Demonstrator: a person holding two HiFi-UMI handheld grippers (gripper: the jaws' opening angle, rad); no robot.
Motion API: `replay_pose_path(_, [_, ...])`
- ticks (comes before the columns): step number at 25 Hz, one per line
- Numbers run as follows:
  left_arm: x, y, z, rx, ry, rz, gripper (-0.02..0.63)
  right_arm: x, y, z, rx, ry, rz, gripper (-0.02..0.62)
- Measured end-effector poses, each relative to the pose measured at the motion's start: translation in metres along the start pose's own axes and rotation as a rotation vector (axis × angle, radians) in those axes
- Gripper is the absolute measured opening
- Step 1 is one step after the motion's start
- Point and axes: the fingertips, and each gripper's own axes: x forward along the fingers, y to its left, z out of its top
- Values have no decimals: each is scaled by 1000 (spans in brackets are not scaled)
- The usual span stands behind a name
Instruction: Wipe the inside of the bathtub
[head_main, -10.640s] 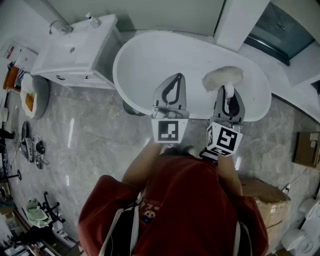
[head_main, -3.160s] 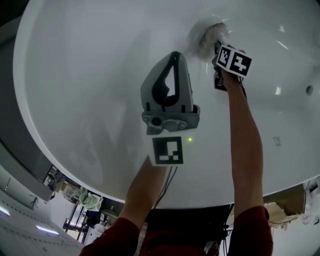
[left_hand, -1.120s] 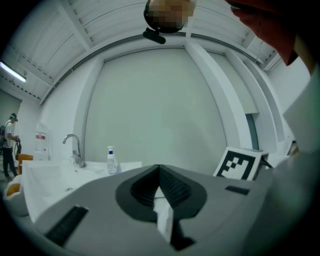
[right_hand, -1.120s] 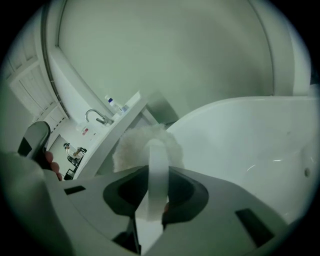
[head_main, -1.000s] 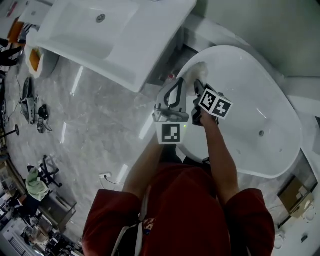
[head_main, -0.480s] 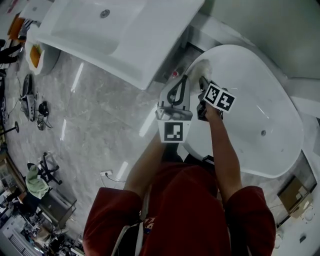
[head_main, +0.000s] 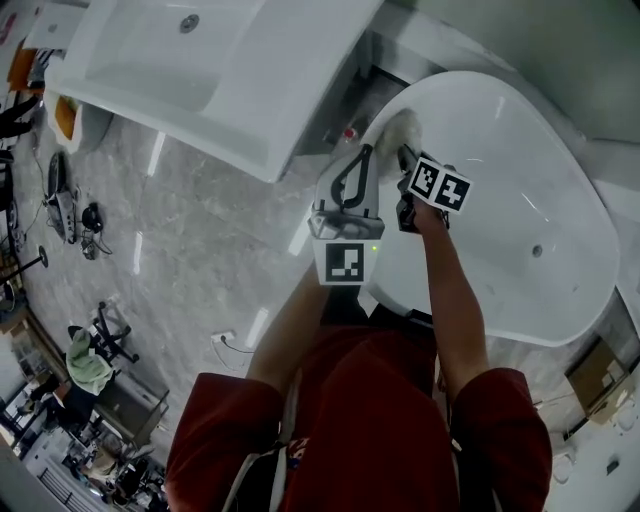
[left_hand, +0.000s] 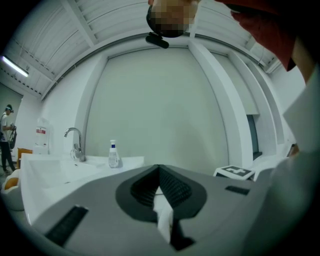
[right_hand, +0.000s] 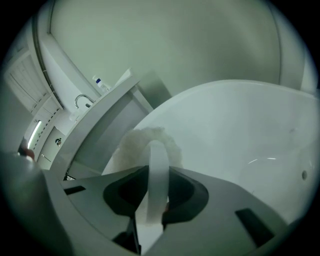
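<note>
The white oval bathtub (head_main: 520, 190) lies at the right of the head view. My right gripper (head_main: 407, 162) is shut on the white handle (right_hand: 156, 185) of a fluffy white duster (head_main: 392, 130). The duster's head (right_hand: 145, 145) rests against the tub's inner wall (right_hand: 235, 125) at the end nearest the washbasin. My left gripper (head_main: 357, 165) hangs just outside the tub's rim, beside the right one. Its jaws (left_hand: 159, 169) are shut with nothing between them, and they point away from the tub toward the wall.
A white washbasin cabinet (head_main: 220, 70) stands close to the tub's left end, with a faucet (left_hand: 75, 142) and a soap bottle (left_hand: 113, 154) on it. Grey marble floor (head_main: 190, 230) runs along the left. A cardboard box (head_main: 598, 368) sits at the lower right and clutter (head_main: 90, 360) at the far left.
The right gripper has pushed the duster slightly further along the tub's end near the washbasin. The left gripper has stayed beside it, still shut.
</note>
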Motion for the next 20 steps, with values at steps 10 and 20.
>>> replay_pose_path(10, [30,-28,-31,-33,37,-50,15,41,-51,-17,66,29,-23,101])
replay_pose_path(20, [67,-70,-82,-83,72,-72,15,80,-120,-44,141,40,-33,101])
